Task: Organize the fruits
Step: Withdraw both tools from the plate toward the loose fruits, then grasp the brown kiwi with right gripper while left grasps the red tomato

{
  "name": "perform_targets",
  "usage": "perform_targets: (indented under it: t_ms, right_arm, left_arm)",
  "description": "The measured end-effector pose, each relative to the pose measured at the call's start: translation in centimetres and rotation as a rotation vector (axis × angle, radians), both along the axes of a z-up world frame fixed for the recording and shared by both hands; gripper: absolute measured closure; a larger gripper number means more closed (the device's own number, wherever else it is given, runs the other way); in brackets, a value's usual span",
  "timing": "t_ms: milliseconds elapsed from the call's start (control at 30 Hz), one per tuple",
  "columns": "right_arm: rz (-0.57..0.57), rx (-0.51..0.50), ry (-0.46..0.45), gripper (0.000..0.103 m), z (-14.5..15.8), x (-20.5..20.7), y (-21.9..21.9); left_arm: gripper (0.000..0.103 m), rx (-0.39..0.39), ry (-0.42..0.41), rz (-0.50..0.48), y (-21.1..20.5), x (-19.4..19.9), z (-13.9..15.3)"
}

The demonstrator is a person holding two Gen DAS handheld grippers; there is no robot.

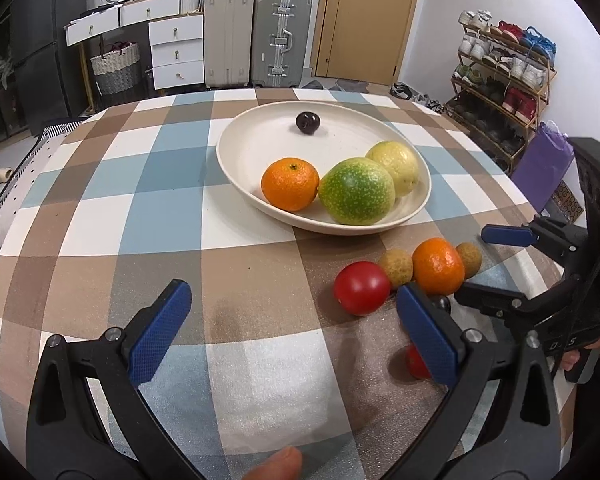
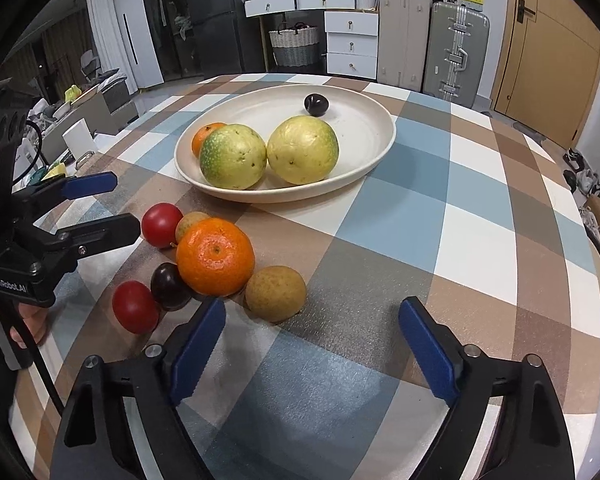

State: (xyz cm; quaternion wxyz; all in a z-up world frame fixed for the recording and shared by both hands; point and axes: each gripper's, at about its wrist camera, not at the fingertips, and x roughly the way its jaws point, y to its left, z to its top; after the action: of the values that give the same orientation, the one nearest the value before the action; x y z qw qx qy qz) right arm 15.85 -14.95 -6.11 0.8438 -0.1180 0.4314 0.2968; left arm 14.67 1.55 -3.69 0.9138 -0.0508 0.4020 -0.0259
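A cream bowl (image 1: 260, 136) (image 2: 364, 120) on the checked tablecloth holds an orange (image 1: 290, 184), a green fruit (image 1: 356, 191), a yellow fruit (image 1: 398, 166) and a dark plum (image 1: 308, 122). Loose on the cloth near the bowl lie an orange (image 2: 215, 256), two red tomatoes (image 2: 162, 225) (image 2: 135, 306), a dark plum (image 2: 170, 286) and two brown fruits (image 2: 275, 293) (image 2: 190, 226). My left gripper (image 1: 296, 332) is open and empty, to the left of the loose fruit. My right gripper (image 2: 314, 344) is open and empty, just right of the nearer brown fruit.
Suitcases (image 1: 256, 36), white drawers (image 1: 176, 50) and a door (image 1: 364, 20) stand behind the table. A shoe rack (image 1: 504, 64) is to the right. The table edge (image 2: 596, 320) runs close on the right in the right wrist view.
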Motion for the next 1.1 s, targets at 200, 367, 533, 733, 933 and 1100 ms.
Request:
perform_targets:
  t_ms: [200, 367, 533, 733, 933, 1100]
  right_arm:
    - [-0.007, 0.008, -0.012, 0.031, 0.3, 0.3, -0.2]
    - [0.018, 0.002, -0.021, 0.039, 0.3, 0.0, 0.2]
    - [0.041, 0.015, -0.019, 0.049, 0.4, -0.3, 0.3]
    - [0.062, 0.02, -0.021, 0.055, 0.5, -0.6, 0.6]
    - [0.084, 0.014, -0.031, 0.062, 0.6, -1.0, 0.9]
    - [0.088, 0.026, -0.022, 0.066, 0.6, -0.9, 0.8]
  left_arm:
    - [0.001, 0.018, 0.015, -0.007, -0.3, 0.3, -0.3]
    - [0.001, 0.032, 0.02, -0.017, -0.7, 0.4, -0.3]
    - [0.001, 0.027, 0.034, -0.015, -0.5, 0.6, -0.5]
    - [0.001, 0.025, 0.042, -0.012, -0.4, 0.8, -0.7]
    - [0.001, 0.036, 0.049, -0.025, -0.7, 0.8, -0.9]
    - [0.001, 0.029, 0.058, -0.018, -0.5, 0.9, -1.1]
